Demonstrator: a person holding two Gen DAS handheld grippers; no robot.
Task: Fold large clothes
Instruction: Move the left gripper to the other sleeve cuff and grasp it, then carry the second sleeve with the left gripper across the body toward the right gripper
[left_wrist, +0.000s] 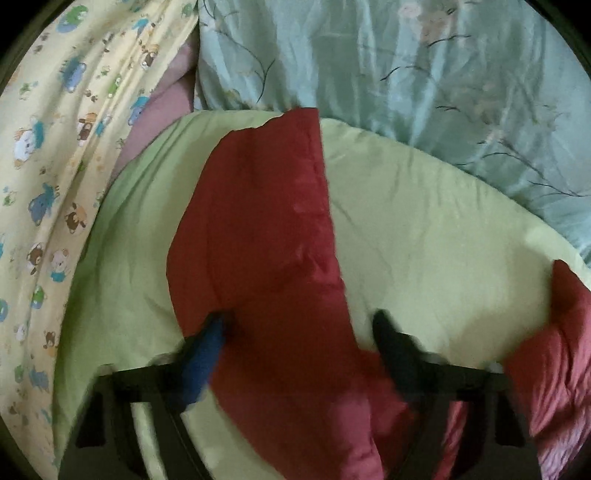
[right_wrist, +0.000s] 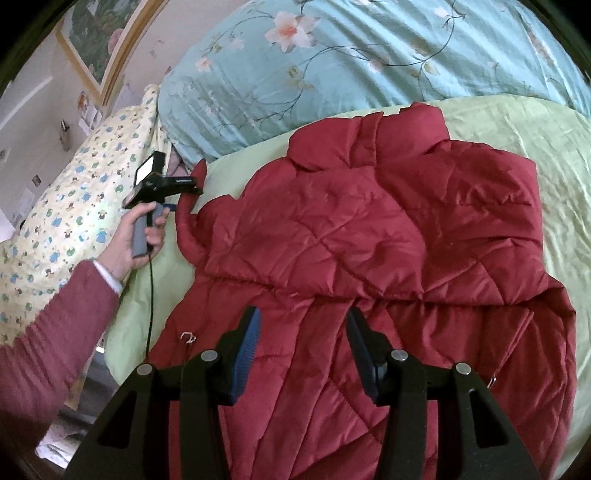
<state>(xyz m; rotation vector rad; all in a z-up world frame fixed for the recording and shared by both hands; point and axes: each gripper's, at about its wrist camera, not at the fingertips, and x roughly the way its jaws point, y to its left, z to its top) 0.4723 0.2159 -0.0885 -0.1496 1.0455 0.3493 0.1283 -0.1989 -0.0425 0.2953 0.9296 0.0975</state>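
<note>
My left claw (left_wrist: 299, 332) grips the red quilted puffer jacket's (right_wrist: 369, 236) sleeve at nine o'clock; my right claw (right_wrist: 303, 325) hovers open above its middle.

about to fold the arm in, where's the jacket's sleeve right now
In the right wrist view the sleeve sticks out from the left edge of the red jacket over the green sheet, right at the left gripper, near the cartoon-print bedding.
</note>
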